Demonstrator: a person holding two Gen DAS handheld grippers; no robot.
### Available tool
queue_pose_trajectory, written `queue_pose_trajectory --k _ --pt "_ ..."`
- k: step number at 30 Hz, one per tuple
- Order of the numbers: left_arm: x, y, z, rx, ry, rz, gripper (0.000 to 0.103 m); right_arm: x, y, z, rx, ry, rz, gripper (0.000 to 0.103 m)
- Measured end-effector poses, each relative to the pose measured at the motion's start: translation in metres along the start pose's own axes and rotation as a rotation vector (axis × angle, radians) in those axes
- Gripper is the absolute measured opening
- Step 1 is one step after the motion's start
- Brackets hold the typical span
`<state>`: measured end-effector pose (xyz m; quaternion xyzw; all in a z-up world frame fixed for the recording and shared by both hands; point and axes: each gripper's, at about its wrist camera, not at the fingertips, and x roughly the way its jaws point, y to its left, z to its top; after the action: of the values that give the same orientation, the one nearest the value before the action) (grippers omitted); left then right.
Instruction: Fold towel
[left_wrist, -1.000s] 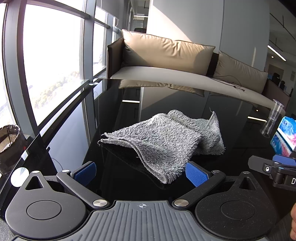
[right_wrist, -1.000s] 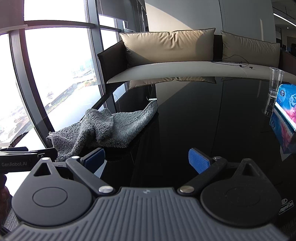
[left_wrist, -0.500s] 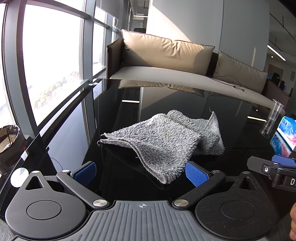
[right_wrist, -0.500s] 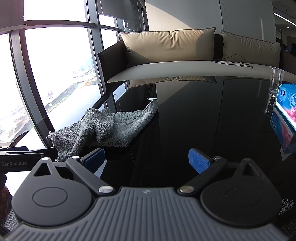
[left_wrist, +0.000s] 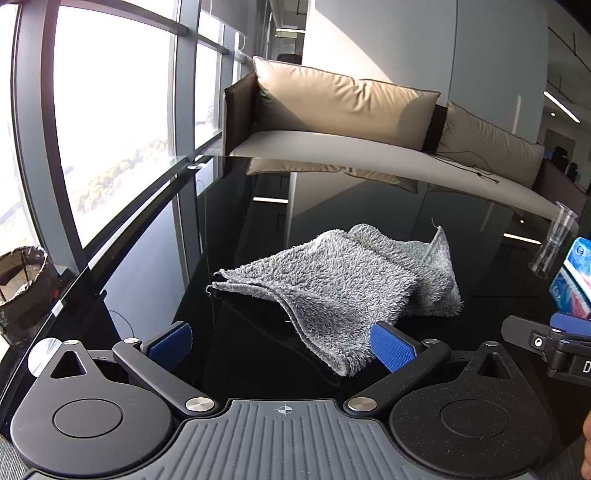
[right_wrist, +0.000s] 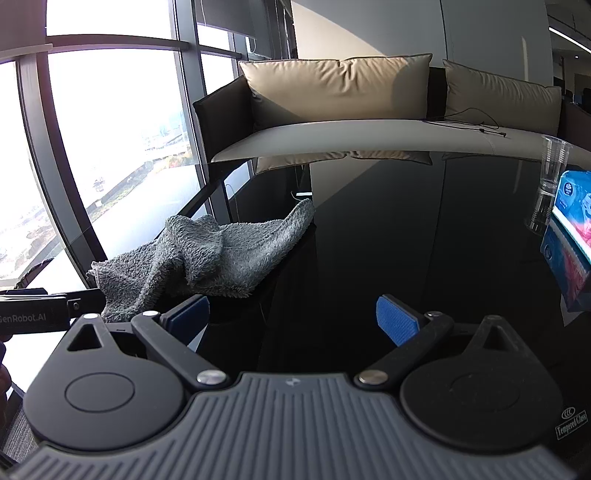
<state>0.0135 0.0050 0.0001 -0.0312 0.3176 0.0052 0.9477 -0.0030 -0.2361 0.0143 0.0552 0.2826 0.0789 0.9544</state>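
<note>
A grey fluffy towel (left_wrist: 332, 280) lies crumpled on the black glass table (left_wrist: 369, 206); its near corner reaches down between the fingers of my left gripper (left_wrist: 282, 341), close to the right blue pad. That gripper is open and holds nothing. In the right wrist view the towel (right_wrist: 221, 254) lies at the left, beyond the left pad of my right gripper (right_wrist: 295, 319), which is open and empty over bare glass. The left gripper's body (right_wrist: 37, 314) shows at the left edge there.
A clear plastic cup (right_wrist: 552, 162) and a blue tissue pack (right_wrist: 572, 221) stand at the table's right side. A beige sofa (right_wrist: 351, 110) runs behind the table. Windows are on the left, with a bin (left_wrist: 22, 280) on the floor below.
</note>
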Motion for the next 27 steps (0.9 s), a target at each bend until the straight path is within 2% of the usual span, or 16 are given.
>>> queue_pose_trajectory --k 13,15,17,27 --pt "0.022 0.022 0.028 0.022 -0.009 -0.116 0.101 0.025 -0.008 0.021 -0.038 -0.004 0.018 0.099" --pt "0.027 0.024 0.032 0.024 0.001 -0.138 0.096 0.029 -0.009 0.025 -0.044 -0.005 0.021 0.099" --pt "0.032 0.027 0.036 0.025 0.012 -0.160 0.084 0.033 -0.011 0.029 -0.048 -0.005 0.024 0.099" --pt "0.062 0.036 0.047 0.013 0.063 -0.197 0.072 0.057 -0.011 0.045 -0.081 -0.017 0.055 0.099"
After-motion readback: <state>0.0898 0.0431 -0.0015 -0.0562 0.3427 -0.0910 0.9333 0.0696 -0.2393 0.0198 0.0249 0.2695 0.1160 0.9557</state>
